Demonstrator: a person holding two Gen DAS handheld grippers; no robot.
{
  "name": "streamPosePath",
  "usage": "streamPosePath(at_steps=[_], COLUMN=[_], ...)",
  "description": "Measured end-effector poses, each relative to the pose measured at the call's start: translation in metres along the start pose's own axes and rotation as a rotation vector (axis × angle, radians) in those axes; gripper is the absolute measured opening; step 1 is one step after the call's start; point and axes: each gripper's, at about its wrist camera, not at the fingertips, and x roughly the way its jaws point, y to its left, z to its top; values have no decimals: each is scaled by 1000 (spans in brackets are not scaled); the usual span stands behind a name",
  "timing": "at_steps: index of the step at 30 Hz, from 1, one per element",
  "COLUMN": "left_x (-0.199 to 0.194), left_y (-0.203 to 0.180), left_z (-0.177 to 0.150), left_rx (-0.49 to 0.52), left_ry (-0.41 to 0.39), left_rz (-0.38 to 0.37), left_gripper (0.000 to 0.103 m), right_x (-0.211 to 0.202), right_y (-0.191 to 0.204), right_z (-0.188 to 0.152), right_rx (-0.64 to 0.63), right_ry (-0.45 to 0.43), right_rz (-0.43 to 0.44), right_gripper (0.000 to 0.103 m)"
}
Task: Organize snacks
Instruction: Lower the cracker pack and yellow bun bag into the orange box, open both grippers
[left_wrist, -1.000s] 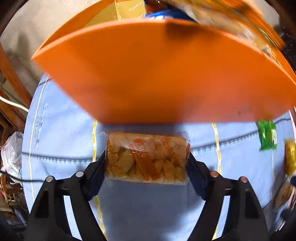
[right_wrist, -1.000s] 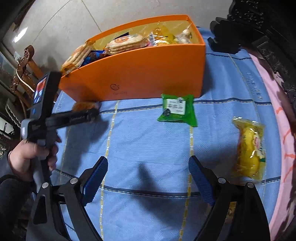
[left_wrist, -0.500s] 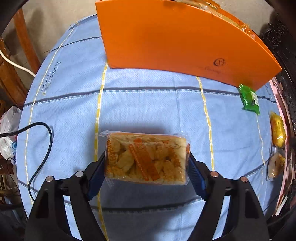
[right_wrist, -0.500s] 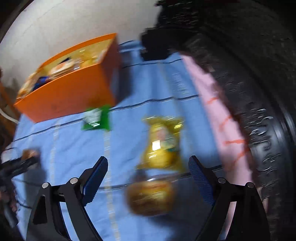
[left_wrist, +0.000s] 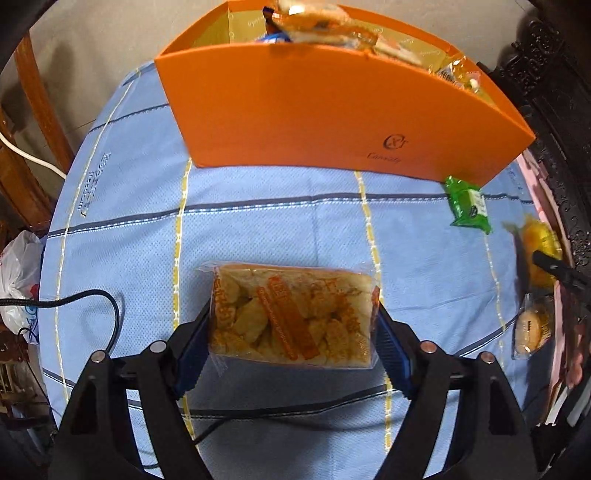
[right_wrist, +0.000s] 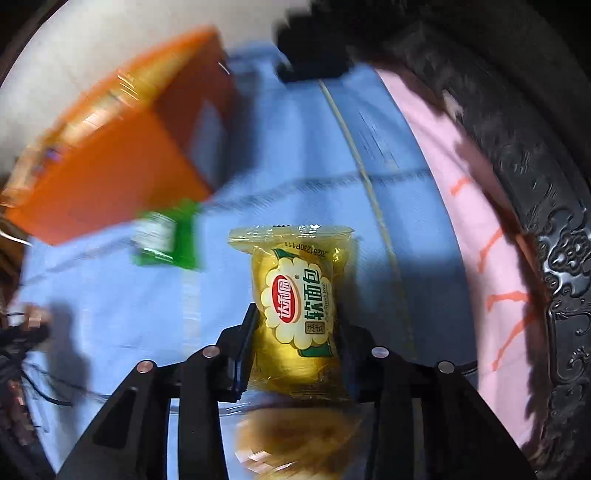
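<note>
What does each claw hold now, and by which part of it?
The left claw holds a clear snack bag by its two short ends. The right claw, its jaws closing, has a yellow bread packet by its long sides.

The cloth (left_wrist: 258, 229) over the bench is a matt, finely dimpled blue weave with stitched yellow and grey lines, and a smoother pink cloth (right_wrist: 443, 177) lies along its right edge beside glossy, dark carved wood (right_wrist: 561, 258). The box (left_wrist: 314, 122) looks like smooth matt orange card with a shiny gold lining. The snack pack (left_wrist: 291, 317), the bread pack (right_wrist: 299, 306) and the green pack (left_wrist: 467, 206) are glossy plastic film, while the fingers (left_wrist: 192, 354) carry ribbed blue pads on matt black plastic with metal rivets.
</note>
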Motion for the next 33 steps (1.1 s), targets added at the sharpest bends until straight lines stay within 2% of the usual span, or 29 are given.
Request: streamPosePath(at_steps=[5,10,15,20,22,28,33], left_x=[-19,-46,-84,-101,-103,-102,-95], left_y=[-5,-21,-31,-34,-37,-34,-32], left_z=[11,26,56,90,105,152,197], left_rx=[-6,38,72,59,76,34,36], left_ry=[-27,-86,-202,-255,-277,-290,-315], left_rz=[-29,-63,-77,-87,-66,-85,-43], left_gripper=[77,77,77,77,77,77,77], right_x=[-30,-53,-71,-81,-83,-76,-59], right_y=[43,87,114,127,132,148,158], right_z=[-1,10,40,71,84,127,160], right_rx=[-85,-149,-195,-209,-206,-179,-147], right_ry=[-33,-71,-128,-176,-196,-224,-234], right_rz=[109,206,260,279,282,310,307], right_gripper=[39,39,39,39,39,39,39])
